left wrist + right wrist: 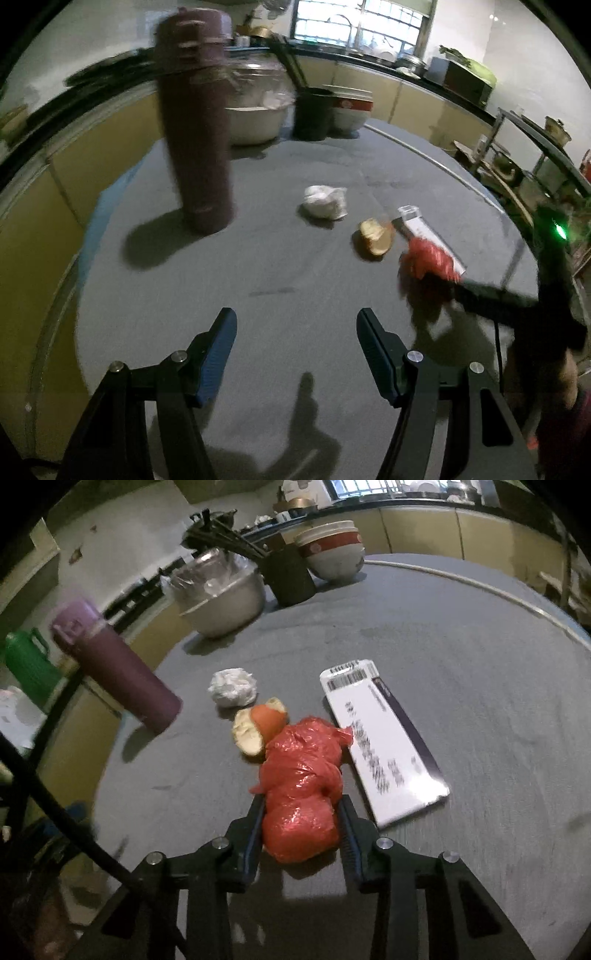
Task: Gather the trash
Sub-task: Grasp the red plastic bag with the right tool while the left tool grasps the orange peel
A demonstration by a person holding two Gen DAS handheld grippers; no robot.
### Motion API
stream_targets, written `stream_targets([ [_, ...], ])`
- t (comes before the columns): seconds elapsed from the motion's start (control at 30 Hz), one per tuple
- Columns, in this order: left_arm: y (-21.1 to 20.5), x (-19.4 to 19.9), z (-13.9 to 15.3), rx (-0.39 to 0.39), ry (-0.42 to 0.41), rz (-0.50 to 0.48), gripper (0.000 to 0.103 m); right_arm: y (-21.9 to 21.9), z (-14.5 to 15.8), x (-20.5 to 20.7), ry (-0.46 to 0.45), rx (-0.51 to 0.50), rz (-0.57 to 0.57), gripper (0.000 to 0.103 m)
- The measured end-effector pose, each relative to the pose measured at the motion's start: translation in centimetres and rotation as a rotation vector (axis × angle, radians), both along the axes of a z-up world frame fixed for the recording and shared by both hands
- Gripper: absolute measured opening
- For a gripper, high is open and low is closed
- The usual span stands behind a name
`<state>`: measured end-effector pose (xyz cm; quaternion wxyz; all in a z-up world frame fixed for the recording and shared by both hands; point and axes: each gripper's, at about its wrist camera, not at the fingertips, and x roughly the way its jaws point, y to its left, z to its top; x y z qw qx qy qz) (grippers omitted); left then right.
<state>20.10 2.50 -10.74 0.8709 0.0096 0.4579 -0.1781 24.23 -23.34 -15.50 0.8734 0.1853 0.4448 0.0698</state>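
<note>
Squeezing the red plastic bag (299, 794), right claw (301, 812); left claw (295, 347) gapes, holding nothing.

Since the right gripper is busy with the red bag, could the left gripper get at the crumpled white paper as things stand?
Probably yes: the left gripper is open and empty, and bare table lies between it and the crumpled white paper. The purple flask stands off to one side.

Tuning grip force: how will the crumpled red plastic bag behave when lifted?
The crumpled red plastic bag is probably soft and light: its wrinkled film bulges between the right gripper. It likely squashes rather than slips. The loose front end may droop.
</note>
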Motion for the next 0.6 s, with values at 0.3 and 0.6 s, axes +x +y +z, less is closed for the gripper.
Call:
stream_targets([
  [0.3,-7.4,5.2,-2.2,-0.052,0.091,-0.068,0.068,-2.0,0.6,-7.4,0.009,0.099,-0.014,0.04],
  [0.6,-12.2,8.5,-3.7,-0.039,0.109,-0.079,0.068,-3.5,1.1,-11.0,-0.028,0.168,-0.06,0.04],
])
